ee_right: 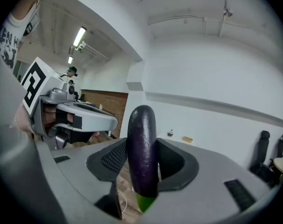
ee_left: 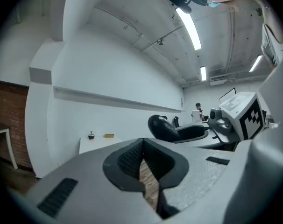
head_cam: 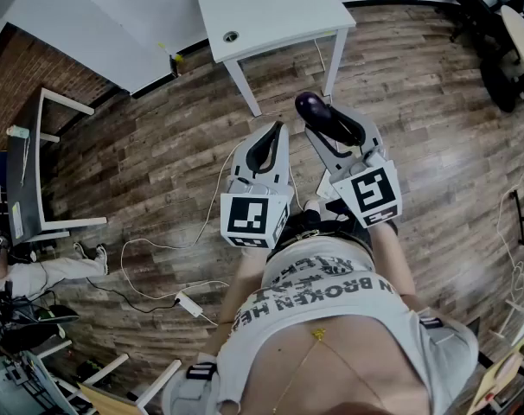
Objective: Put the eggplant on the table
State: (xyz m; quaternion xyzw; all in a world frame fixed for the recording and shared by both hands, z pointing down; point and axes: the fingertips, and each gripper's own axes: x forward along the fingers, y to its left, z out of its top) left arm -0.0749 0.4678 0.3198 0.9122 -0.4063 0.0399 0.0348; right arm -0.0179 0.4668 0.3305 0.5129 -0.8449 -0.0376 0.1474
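My right gripper (head_cam: 331,121) clamps the eggplant (ee_right: 142,143) mid-body, left gripper (head_cam: 271,135) closed on nothing; I'd walk to the table (head_cam: 271,11), lower until it touches, then open the 2 jaws.

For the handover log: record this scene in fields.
eggplant: upright, green end down, between the pads
right tool: shut on eggplant
left tool: shut, empty
table: white, ahead of both tools
task state: eggplant not yet on table
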